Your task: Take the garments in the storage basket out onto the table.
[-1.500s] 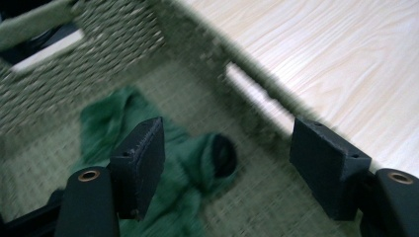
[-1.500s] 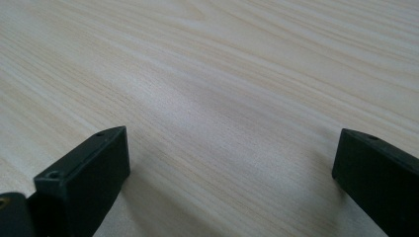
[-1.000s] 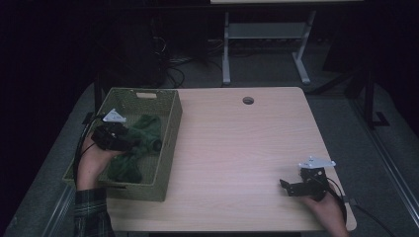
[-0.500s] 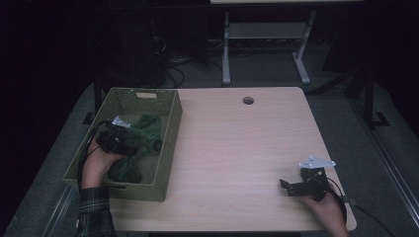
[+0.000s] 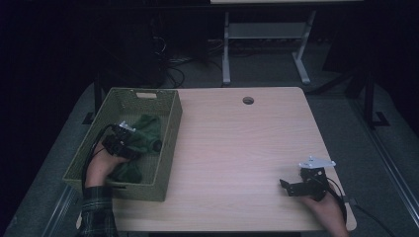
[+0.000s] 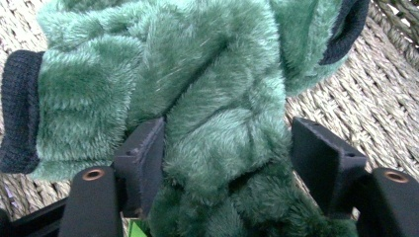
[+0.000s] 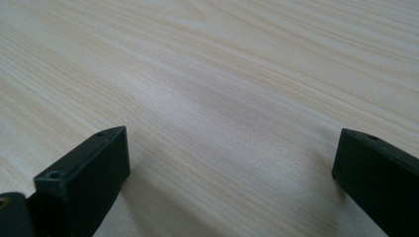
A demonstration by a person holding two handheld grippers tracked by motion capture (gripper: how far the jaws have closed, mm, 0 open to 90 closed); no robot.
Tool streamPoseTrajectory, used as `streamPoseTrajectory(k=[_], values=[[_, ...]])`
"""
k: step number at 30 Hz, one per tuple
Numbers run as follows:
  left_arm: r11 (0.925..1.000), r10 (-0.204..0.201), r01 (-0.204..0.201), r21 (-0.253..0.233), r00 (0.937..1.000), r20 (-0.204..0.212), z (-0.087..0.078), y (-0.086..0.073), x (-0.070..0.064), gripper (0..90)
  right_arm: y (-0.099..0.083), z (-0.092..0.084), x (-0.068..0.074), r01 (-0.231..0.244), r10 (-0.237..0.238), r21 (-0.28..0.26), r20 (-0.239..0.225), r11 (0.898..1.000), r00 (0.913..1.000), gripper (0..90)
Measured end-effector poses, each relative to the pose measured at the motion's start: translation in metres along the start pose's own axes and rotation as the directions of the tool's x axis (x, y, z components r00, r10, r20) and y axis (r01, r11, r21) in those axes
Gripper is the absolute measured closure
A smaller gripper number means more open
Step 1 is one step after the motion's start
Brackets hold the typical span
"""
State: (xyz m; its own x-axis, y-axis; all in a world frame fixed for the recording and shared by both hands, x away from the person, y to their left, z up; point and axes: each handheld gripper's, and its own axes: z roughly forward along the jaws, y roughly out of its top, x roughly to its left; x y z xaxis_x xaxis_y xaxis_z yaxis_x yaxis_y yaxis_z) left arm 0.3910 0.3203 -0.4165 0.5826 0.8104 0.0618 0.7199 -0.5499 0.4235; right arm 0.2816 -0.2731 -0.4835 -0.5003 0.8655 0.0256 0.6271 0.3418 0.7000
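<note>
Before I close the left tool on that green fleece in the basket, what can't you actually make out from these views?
- High view: the left tool tips, sunk into the green fleece garment.
- Left gripper view: whether the right pad touches the fleece; a fold covers that edge.
- Left gripper view: the garment's full shape, cut off by the frame edges.
- High view: the woven basket floor beneath the garment.
- High view: the right tool opening, too small.

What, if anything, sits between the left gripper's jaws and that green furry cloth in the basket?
Nothing visible. The left gripper is down inside the basket, and a fold of the green furry cloth already lies between its open jaws. One jaw touches the fur; the other stands apart from it, above the woven basket floor.
</note>
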Motion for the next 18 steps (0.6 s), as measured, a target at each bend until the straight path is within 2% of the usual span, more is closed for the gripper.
streamPoseTrajectory(k=[2,6,8,12,13,18], values=[[0.9997,-0.024,0.024,0.004,0.9997,0.007,0.001,0.000,-0.001,35.7,0.000,0.000,0.000,0.000,0.000,0.000,0.000,1.000,1.0000,0.8],[0.9991,-0.028,0.027,0.034,0.9995,0.016,0.001,-0.001,0.000,46.6,0.000,0.000,0.000,0.000,0.000,0.000,0.000,1.000,1.0000,0.8],[0.9986,-0.034,0.034,0.040,0.9992,0.021,-0.001,0.000,0.001,54.6,0.000,0.000,0.000,0.001,-0.001,-0.001,0.000,1.000,1.0000,0.8],[0.9966,-0.073,0.071,0.042,0.9960,0.051,-0.004,0.000,0.004,70.8,0.000,0.000,0.000,0.000,0.000,0.000,0.000,1.000,1.0000,0.9],[0.9961,-0.081,0.078,0.040,0.9949,0.061,-0.005,0.000,0.005,73.1,0.000,0.000,0.000,0.000,0.000,0.000,0.000,1.000,1.0000,0.8],[0.9944,-0.105,0.105,0.010,0.9924,0.063,-0.011,0.000,0.006,75.4,0.000,0.000,0.000,0.005,-0.005,-0.002,-0.004,1.000,1.0000,0.9]])
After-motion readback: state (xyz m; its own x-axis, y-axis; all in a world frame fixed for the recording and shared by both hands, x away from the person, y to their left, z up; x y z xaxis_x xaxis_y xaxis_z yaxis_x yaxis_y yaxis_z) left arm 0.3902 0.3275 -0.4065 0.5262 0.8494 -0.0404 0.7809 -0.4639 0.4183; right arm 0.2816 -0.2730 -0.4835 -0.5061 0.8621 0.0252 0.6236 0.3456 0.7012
